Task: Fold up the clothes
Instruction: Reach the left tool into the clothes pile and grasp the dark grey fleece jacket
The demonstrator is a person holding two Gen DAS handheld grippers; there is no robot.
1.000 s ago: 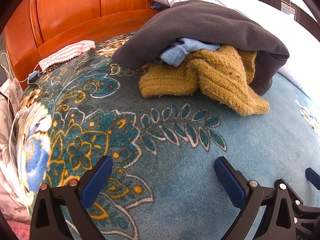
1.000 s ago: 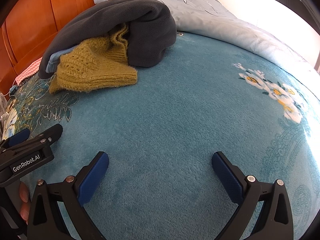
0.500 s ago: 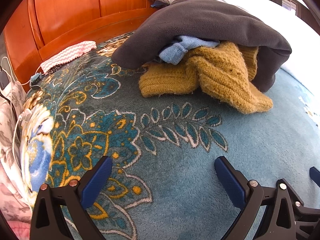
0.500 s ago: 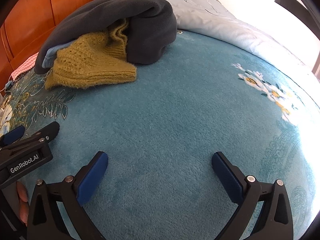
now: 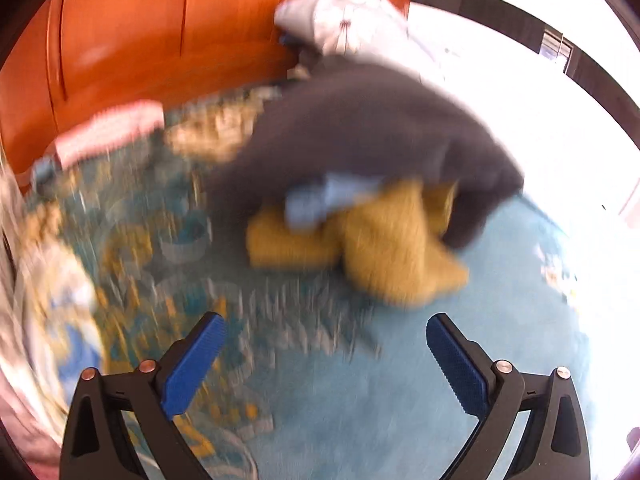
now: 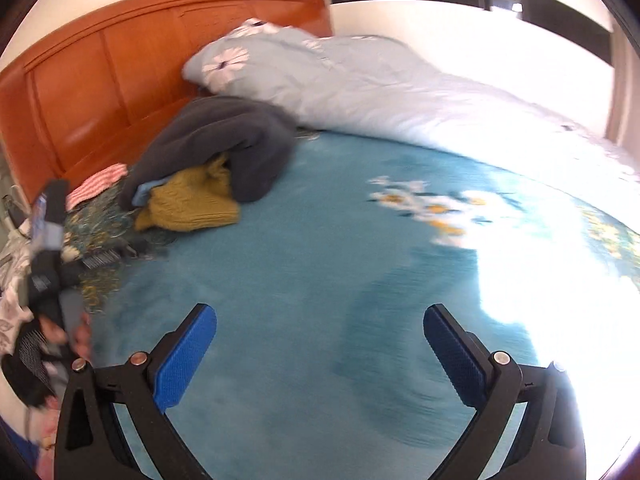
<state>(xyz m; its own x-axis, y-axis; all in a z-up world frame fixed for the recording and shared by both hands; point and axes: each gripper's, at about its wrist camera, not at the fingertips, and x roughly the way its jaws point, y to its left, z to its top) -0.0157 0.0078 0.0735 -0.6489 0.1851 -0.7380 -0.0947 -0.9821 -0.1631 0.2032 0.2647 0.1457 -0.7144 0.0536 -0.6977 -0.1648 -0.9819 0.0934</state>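
Two views | left wrist: left gripper (image 5: 324, 354) is hovering with fingers spread wide, holding nothing, facing clothes pile (image 5: 360, 184) heaped on bed (image 5: 400, 420), likely unsorted | right wrist: right gripper (image 6: 320, 344) is gaping empty, pile (image 6: 208, 164) lying near headboard (image 6: 120, 76).

Probably bedroom (headboard (image 6: 120, 80), duvet (image 6: 380, 88))

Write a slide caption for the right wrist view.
Open tongs above a teal blanket, clothes pile waiting by the headboard.

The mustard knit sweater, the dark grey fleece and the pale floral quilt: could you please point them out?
mustard knit sweater (image 6: 188, 208), right wrist view, ribbed front fold.
dark grey fleece (image 6: 224, 136), right wrist view, top of the heap.
pale floral quilt (image 6: 360, 80), right wrist view, its middle.
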